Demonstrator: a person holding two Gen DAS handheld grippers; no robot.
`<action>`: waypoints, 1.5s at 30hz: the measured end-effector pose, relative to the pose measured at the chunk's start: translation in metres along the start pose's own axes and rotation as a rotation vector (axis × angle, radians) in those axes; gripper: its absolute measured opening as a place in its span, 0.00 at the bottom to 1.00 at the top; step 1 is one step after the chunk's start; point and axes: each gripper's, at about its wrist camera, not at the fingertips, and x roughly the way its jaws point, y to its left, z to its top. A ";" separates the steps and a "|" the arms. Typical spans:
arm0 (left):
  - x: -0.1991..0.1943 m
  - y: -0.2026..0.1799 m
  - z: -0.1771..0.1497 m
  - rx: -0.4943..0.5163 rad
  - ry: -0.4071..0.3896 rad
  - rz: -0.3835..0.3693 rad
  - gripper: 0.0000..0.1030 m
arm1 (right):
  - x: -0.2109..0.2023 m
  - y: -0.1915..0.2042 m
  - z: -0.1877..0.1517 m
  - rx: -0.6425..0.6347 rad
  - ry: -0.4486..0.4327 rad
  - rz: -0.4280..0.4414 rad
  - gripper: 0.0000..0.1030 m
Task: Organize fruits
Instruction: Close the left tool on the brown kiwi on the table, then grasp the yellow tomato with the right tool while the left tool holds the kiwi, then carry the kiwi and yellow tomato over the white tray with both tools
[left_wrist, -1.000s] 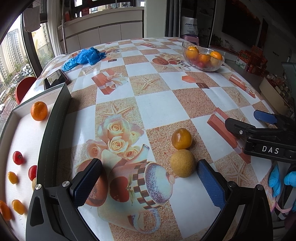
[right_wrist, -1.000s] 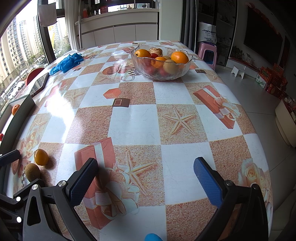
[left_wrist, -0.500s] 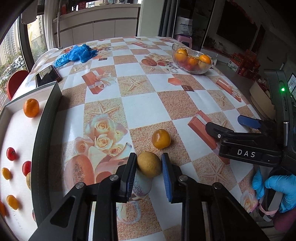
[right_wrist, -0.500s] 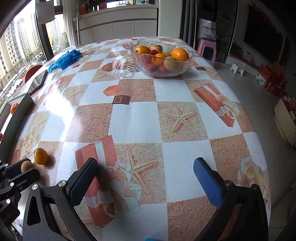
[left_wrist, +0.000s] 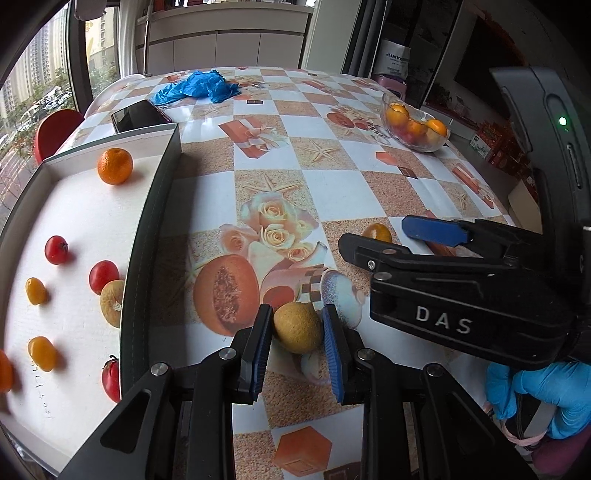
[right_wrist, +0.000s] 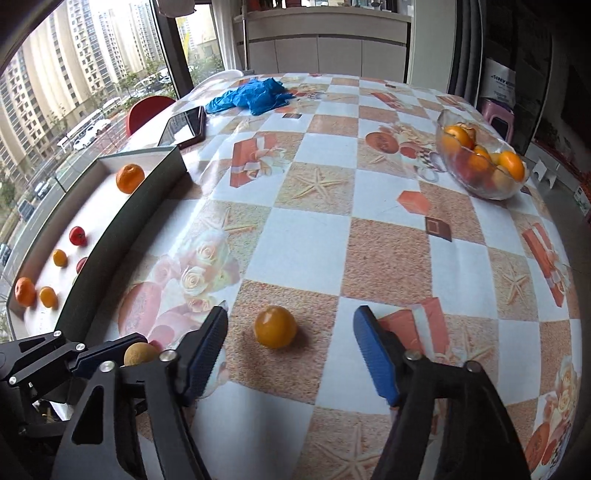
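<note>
My left gripper (left_wrist: 297, 341) is shut on a round tan-brown fruit (left_wrist: 297, 327), held just over the patterned tablecloth; the fruit also shows in the right wrist view (right_wrist: 140, 353). My right gripper (right_wrist: 290, 341) is open, its fingers either side of a small orange-yellow fruit (right_wrist: 275, 326) lying on the table, partly hidden in the left wrist view (left_wrist: 376, 233). A white tray (left_wrist: 155, 192) at the left holds several sorted fruits: a mandarin (left_wrist: 115, 165), red ones (left_wrist: 56, 249) and small yellow ones (left_wrist: 36, 291).
A glass bowl (right_wrist: 480, 158) of oranges and other fruit stands far right. A phone (right_wrist: 184, 125) and crumpled blue gloves (right_wrist: 255, 95) lie at the table's far side. A red chair (right_wrist: 147, 107) stands beyond the table edge.
My left gripper has moved left toward the tray with the tan fruit in it. My right gripper has swung left and now has the orange-yellow fruit between its open fingers.
</note>
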 end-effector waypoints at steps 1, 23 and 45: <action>-0.001 0.001 0.000 -0.004 -0.001 -0.004 0.28 | 0.000 0.004 -0.001 -0.019 0.000 -0.022 0.49; -0.074 0.040 0.023 -0.078 -0.189 -0.077 0.28 | -0.056 0.018 0.022 0.015 -0.072 0.062 0.24; -0.095 0.139 -0.002 -0.154 -0.222 0.121 0.28 | -0.048 0.126 0.048 -0.109 -0.015 0.215 0.24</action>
